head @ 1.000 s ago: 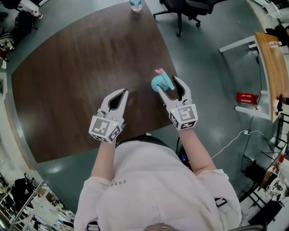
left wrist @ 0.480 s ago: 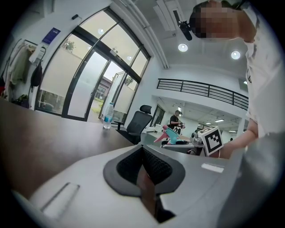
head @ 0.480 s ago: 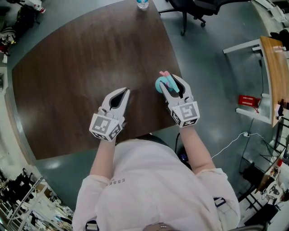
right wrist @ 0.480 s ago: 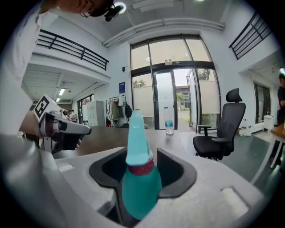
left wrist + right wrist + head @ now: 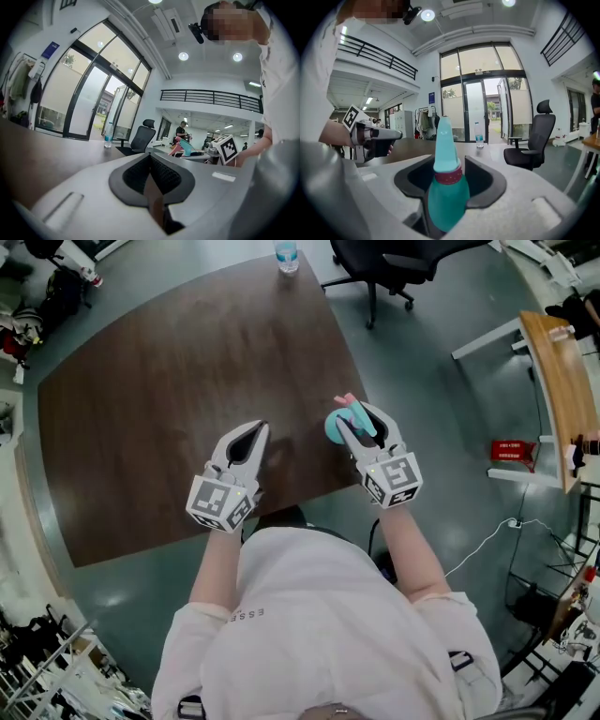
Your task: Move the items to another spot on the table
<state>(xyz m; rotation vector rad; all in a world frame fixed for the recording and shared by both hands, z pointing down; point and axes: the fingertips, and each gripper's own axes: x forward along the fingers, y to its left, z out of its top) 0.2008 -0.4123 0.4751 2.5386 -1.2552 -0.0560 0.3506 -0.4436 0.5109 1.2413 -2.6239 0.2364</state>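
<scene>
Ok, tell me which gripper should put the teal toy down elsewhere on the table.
Right. The right gripper has the teal toy between its jaws, which have just been closing on it; the left gripper is shut, empty and apart from it.

A: Claws, quick?
B: Left claw [image 5: 253,434], right claw [image 5: 357,417]: pale grey shells, black ribbed pads [image 5: 165,176].
A: Markings?
B: A white cube [image 5: 220,504] with black square markers on each.
A: Clothing?
B: Pale shirt [image 5: 319,624], short sleeves [image 5: 192,629], small lettering on the chest, black straps [image 5: 459,660] at the sides.
</scene>
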